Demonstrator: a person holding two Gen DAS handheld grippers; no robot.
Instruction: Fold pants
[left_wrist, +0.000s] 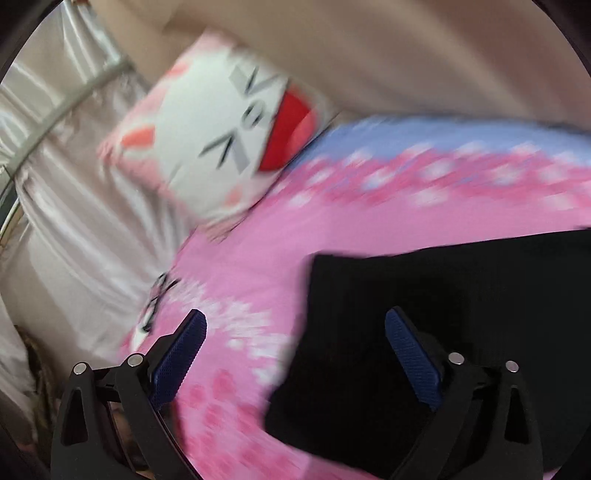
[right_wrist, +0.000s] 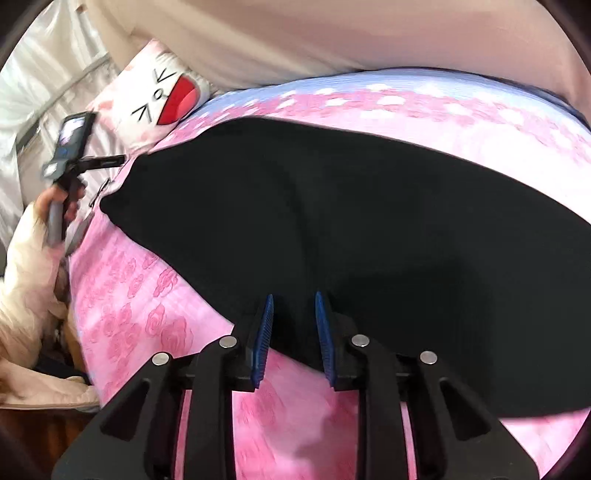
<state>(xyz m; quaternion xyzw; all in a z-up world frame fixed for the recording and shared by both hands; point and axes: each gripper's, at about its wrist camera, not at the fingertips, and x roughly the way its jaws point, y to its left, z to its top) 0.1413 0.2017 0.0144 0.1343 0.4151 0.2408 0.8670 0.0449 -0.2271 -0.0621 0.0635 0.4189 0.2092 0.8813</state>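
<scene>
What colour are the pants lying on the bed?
Plain black pants, seen best in the right wrist view.

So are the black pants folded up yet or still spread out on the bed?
Spread out, it seems: the black pants lie flat as one wide layer across the pink bedspread. No stacked layers show, though the dark fabric hides any creases.
</scene>
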